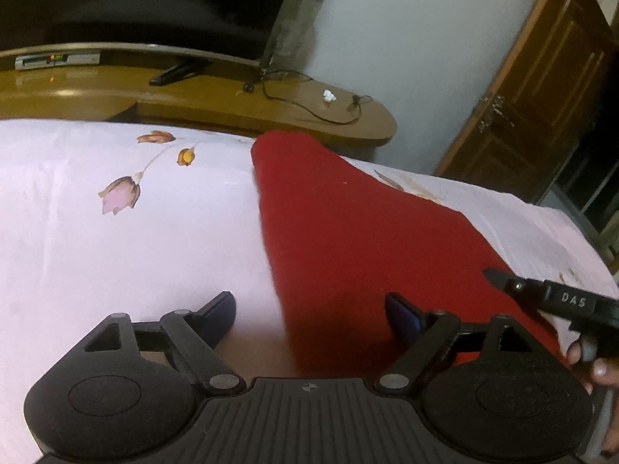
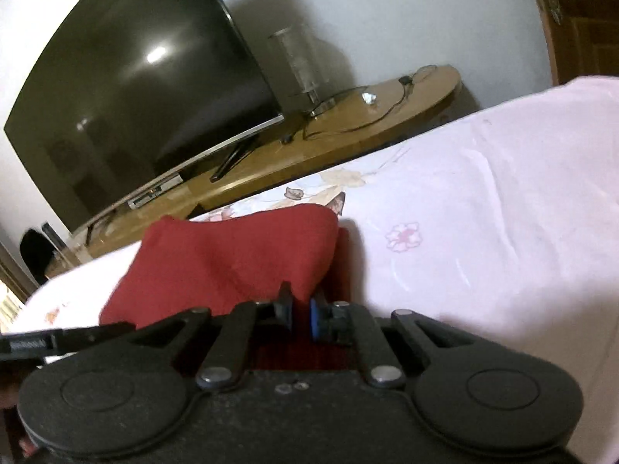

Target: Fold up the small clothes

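Red cloth [image 2: 232, 255] — pinched by right gripper [image 2: 301, 309].

Bedsheet [image 1: 96, 251] left of red cloth [image 1: 348, 239]: bare, flat, open for left tool [image 1: 309, 313], whose fingers stand wide apart. Right tool [image 1: 541, 294] reaches over cloth's right edge, crowding that side. In right wrist view, sheet [image 2: 483, 232] right of cloth bare, mildly wrinkled. Beyond bed: wooden surface [image 2: 348, 143] with television [image 2: 135, 89], glass lamp [image 2: 301, 62], loose cable [image 1: 309, 108].
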`<state>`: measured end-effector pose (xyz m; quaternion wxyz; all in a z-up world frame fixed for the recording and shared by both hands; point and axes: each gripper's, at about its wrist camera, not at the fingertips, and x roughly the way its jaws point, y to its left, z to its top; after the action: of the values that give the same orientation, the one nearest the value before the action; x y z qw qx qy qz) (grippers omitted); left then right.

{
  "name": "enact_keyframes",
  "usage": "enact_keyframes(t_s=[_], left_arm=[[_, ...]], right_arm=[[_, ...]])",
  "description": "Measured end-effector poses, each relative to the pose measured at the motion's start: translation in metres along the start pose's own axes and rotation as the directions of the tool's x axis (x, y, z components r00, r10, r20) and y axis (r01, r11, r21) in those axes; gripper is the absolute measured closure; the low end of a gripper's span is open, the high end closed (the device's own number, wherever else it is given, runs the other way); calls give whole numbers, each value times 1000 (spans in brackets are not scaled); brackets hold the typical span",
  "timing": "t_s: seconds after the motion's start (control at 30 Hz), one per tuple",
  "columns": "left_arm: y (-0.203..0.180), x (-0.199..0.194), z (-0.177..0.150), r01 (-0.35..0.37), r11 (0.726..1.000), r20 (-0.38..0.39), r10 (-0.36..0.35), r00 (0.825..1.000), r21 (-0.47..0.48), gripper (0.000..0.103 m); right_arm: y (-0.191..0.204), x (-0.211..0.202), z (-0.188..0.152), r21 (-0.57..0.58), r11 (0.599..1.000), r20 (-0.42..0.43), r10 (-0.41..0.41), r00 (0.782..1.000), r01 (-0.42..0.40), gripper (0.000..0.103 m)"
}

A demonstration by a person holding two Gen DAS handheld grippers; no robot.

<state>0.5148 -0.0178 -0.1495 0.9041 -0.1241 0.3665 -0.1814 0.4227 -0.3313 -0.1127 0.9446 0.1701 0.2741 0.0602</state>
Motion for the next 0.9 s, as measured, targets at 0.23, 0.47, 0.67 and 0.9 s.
enact_keyframes(t_s=[0.23, 0.47, 0.67, 0.9], left_arm=[[-3, -60, -16, 97, 995, 52, -97, 994, -1, 19], [-9, -59, -59, 55, 997, -28, -54, 998, 53, 19], [-2, -88, -69, 61, 997, -15, -60, 998, 38, 19], [-6, -95, -88, 100, 994, -18, -100, 995, 35, 19]], right_arm=[[11, -62, -4, -66, 997, 99, 33, 995, -27, 65], [24, -63, -40, -87, 996, -71, 19, 997, -25, 79], [24, -65, -41, -147, 988, -91, -52, 994, 38, 89], [55, -113, -64, -253, 967, 11, 20, 1000, -17, 69]])
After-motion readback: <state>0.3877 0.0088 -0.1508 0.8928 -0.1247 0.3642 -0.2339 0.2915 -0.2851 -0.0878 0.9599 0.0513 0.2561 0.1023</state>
